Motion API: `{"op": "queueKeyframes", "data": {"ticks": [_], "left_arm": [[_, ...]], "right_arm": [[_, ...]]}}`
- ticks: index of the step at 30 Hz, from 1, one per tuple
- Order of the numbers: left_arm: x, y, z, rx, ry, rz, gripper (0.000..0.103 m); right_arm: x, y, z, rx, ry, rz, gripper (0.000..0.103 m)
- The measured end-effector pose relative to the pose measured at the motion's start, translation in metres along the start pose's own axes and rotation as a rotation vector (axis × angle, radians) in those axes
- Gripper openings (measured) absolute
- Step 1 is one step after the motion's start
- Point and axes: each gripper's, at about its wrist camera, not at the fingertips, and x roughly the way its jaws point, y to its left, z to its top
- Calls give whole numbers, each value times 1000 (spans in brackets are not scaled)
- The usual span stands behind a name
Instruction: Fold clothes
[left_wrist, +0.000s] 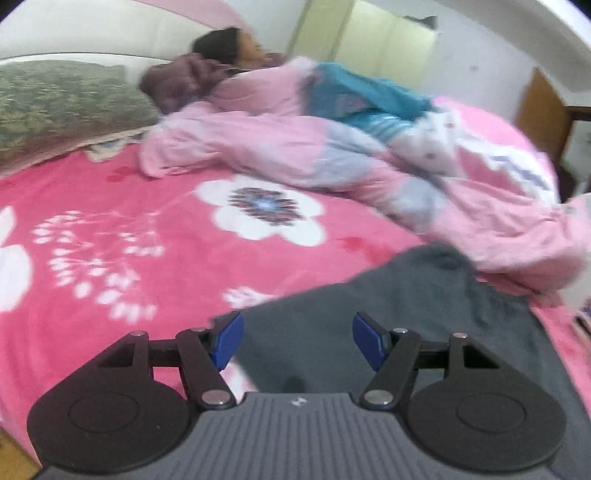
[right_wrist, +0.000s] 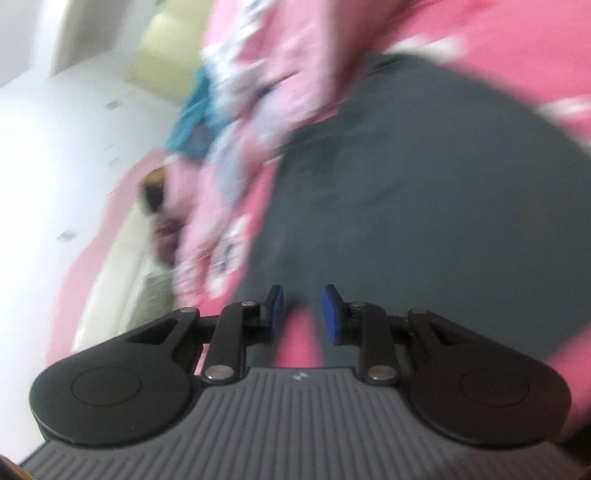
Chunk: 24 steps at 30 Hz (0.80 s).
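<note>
Both grippers hovered over a dark grey garment (left_wrist: 388, 325) spread on the bed. From the left wrist view, the left gripper (left_wrist: 297, 341) stood with its blue pads (left_wrist: 229, 339) well apart and nothing pinched between them; the grey cloth lay beneath and beyond the gap, its edge running past the left pad onto the pink blanket (left_wrist: 129, 240) printed with white flowers. Seen through its own camera, the right gripper (right_wrist: 303, 314) had its jaws parted by a narrow gap, with no cloth caught in it; pink blanket showed directly under the gap, and the grey garment filled most of the blurred view ahead. Farther out in the left view, a rumpled pale pink quilt (left_wrist: 295, 155) lay heaped just past the garment, with a teal piece of fabric (left_wrist: 362, 96) on top. A person (left_wrist: 229, 48) lay at the head of the bed beside a patterned pillow (left_wrist: 62, 103).
</note>
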Motion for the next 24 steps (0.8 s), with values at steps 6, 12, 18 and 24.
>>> {"op": "queueKeyframes", "data": {"ticks": [6,12,18,24], "left_arm": [[-1,22,-17,-79,65,11,65],[-5,47,-17,-91,42,-3,65],[18,43,-5,-91,57,-53,68],[52,20,17,38,28,-45,81]], "right_arm": [[150,50,-31,-116,260,119,23],[179,42,-92,-183,446,59,22],[133,47,-80,-169,470,81,25],[102,64,-8,-126,380,76,42]]}}
